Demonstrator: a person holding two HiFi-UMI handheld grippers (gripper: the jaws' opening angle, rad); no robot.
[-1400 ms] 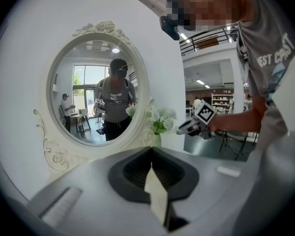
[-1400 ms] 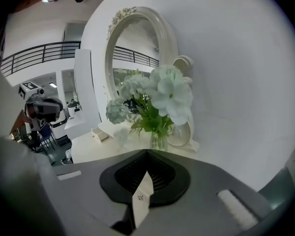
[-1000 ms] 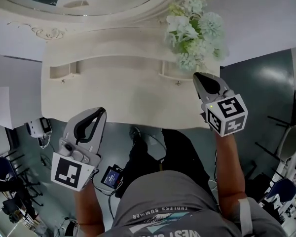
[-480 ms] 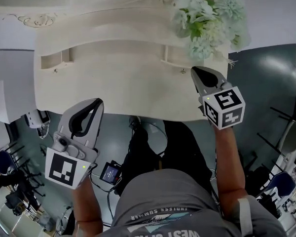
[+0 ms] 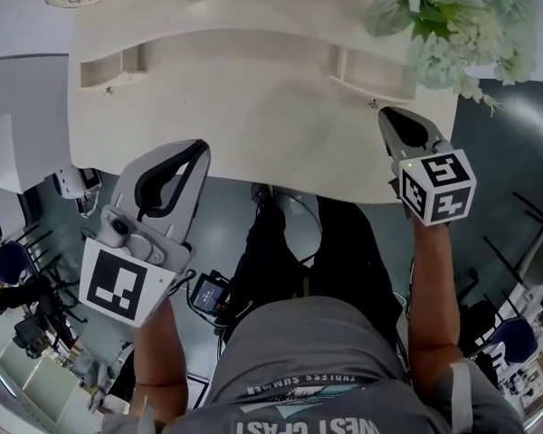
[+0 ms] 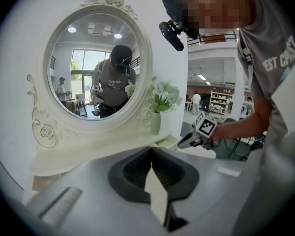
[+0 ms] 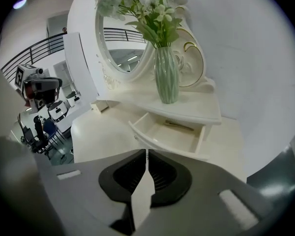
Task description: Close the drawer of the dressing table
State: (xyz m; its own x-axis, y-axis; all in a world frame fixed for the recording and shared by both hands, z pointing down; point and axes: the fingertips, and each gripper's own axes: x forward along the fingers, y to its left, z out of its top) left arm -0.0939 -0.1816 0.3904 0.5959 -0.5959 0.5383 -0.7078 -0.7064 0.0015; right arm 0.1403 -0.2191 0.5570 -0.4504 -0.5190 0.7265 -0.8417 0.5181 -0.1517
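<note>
The white dressing table [image 5: 253, 125] fills the top of the head view. Its right-hand drawer [image 5: 373, 84] stands pulled out; in the right gripper view the drawer [image 7: 167, 132] is open straight ahead, with a thin pin [image 7: 179, 126] lying inside. My right gripper [image 5: 389, 114] hovers just right of the drawer's knob, apart from it. The right gripper [image 7: 147, 152] has just been opening: a thin slit shows between its jaws, with nothing in it. My left gripper [image 5: 199, 145] hangs at the table's front edge, and the left gripper [image 6: 151, 150] is shut and empty.
A glass vase [image 7: 166, 77] of pale flowers [image 5: 452, 16] stands above the open drawer. An oval mirror [image 6: 96, 65] rises behind the table. A second small drawer [image 5: 104, 66] sits at the left end. Chairs and camera gear [image 5: 18, 297] stand on the floor at left.
Both grippers have come down and look larger in the head view. The table has slid up in the picture, and the right gripper stays near the open drawer's knob.
</note>
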